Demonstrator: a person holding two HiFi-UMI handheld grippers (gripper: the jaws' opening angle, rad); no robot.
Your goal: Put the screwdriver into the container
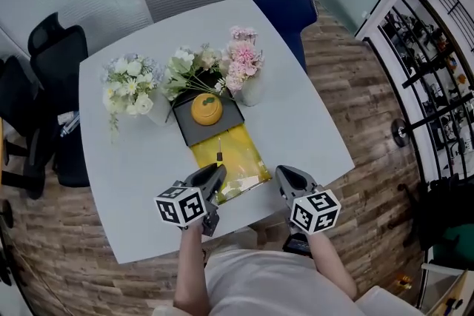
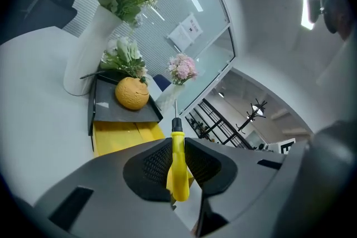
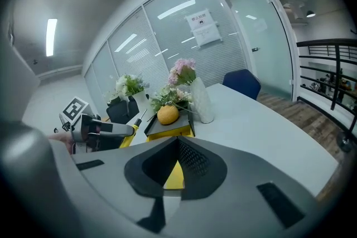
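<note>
Over table [image 1: 304, 122], left claw [image 2: 177, 145] clamping screwdriver [image 2: 178, 167]

In the head view the left gripper [image 1: 216, 174] covers the screwdriver [image 1: 219, 153] handle and the yellow container [image 1: 238, 158] corner nearest the tabletop [image 1: 304, 122] near edge. The dark tray [image 1: 194, 132] hides the container's far end. The screwdriver's tip is too small to tell.

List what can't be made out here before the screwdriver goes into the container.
- Screwdriver tip type: too small, left gripper view.
- Its handle, head view: hidden by the left gripper.
- Yellow container depth: near corner covered by left gripper in head view.
- Wall notice print: too small, both gripper views.
</note>
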